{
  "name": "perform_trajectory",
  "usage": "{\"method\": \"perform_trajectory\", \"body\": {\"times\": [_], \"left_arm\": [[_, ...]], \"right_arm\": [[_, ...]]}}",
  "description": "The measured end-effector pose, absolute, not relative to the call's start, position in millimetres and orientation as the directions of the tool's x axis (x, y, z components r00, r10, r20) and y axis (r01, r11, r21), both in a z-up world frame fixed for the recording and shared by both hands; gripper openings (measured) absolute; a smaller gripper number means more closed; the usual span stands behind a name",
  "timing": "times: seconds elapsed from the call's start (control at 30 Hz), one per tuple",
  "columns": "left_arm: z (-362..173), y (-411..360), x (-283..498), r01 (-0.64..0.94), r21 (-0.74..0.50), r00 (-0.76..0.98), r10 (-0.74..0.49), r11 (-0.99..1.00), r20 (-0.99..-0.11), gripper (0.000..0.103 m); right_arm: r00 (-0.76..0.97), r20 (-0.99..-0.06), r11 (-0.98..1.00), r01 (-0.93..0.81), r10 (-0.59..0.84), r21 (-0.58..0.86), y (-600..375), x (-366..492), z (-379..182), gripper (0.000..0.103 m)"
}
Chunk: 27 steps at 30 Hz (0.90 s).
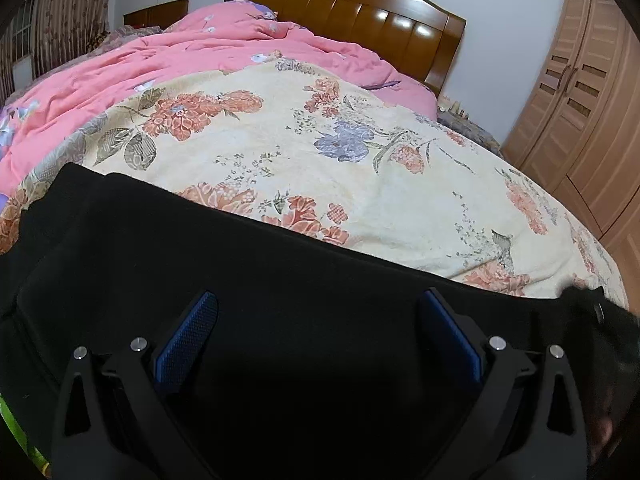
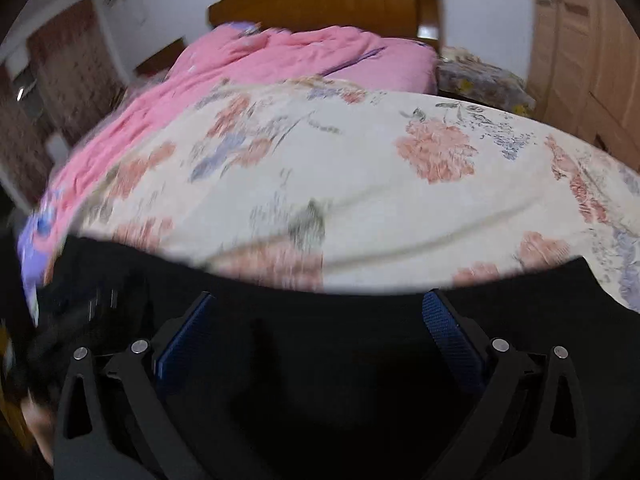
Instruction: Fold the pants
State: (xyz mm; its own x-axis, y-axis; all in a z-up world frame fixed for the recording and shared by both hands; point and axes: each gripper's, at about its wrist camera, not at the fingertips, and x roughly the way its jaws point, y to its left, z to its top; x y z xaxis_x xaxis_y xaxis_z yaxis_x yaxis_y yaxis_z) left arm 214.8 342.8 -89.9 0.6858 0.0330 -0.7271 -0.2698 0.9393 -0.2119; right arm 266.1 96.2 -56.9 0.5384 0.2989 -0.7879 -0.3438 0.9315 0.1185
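Observation:
Black pants [image 1: 240, 264] lie spread flat on the near part of the bed and fill the lower half of the left wrist view. They also fill the bottom of the right wrist view [image 2: 520, 300], which is blurred by motion. My left gripper [image 1: 320, 300] is open, its blue-padded fingers [image 1: 188, 336] wide apart just above the black fabric. My right gripper [image 2: 320, 300] is open too, with its fingers [image 2: 448, 332] spread over the pants and nothing between them. The right gripper shows dimly at the right edge of the left wrist view.
A cream floral bedspread [image 1: 360, 168] covers the bed beyond the pants. A crumpled pink quilt [image 1: 180, 60] lies at the head, before the wooden headboard [image 1: 360, 12]. A wooden wardrobe [image 1: 580, 100] stands on the right, curtains [image 1: 60, 12] on the left.

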Motion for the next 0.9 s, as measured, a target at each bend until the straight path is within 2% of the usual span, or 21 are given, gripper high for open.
{"method": "perform_trajectory", "body": {"times": [0.03,0.1,0.2,0.33,0.43,0.57,0.67,0.77,0.83,0.87,0.9], "left_arm": [[-90,343,215,-0.27,-0.212,0.686,0.033,0.939,-0.727,0.101],[-90,342,216,-0.275,-0.207,0.684,0.04,0.939,-0.729,0.101],[-91,340,217,-0.279,-0.183,0.675,0.057,0.943,-0.736,0.101],[-93,340,221,-0.281,-0.164,0.653,0.063,0.946,-0.755,0.101],[-93,339,222,-0.281,-0.151,0.645,0.069,0.948,-0.761,0.101],[-80,330,211,-0.301,-0.11,0.661,0.124,0.947,-0.74,0.1],[-54,279,179,-0.129,-0.16,0.747,-0.01,0.979,-0.665,0.101],[-65,225,177,0.034,-0.123,0.689,-0.112,0.992,-0.716,0.101],[-85,207,192,0.037,-0.065,0.632,-0.074,0.997,-0.771,0.101],[-96,208,200,0.014,-0.049,0.613,-0.047,0.999,-0.789,0.102],[-94,209,199,0.012,-0.054,0.628,-0.05,0.998,-0.777,0.102]], "right_arm": [[0.529,-0.8,0.926,-0.369,0.282,0.083,100,263,-60,0.098],[0.527,-0.836,0.926,-0.371,0.153,-0.064,111,269,-77,0.099],[0.572,-0.808,0.913,-0.392,0.145,-0.113,119,279,-83,0.099],[0.526,-0.824,0.941,-0.339,0.211,0.024,102,288,-70,0.098],[0.546,-0.777,0.927,-0.352,0.314,0.127,72,258,-47,0.098],[0.601,-0.749,0.928,-0.369,0.278,0.049,12,201,-33,0.098],[0.641,-0.75,0.96,-0.277,0.162,-0.03,-42,182,-41,0.099],[0.603,-0.795,0.982,-0.177,0.062,-0.058,-84,182,-65,0.099],[0.561,-0.824,0.988,-0.154,0.078,-0.011,-101,185,-78,0.099],[0.579,-0.809,0.988,-0.156,0.1,0.01,-103,181,-75,0.099],[0.587,-0.803,0.987,-0.157,0.108,0.018,-104,180,-74,0.099]]}}
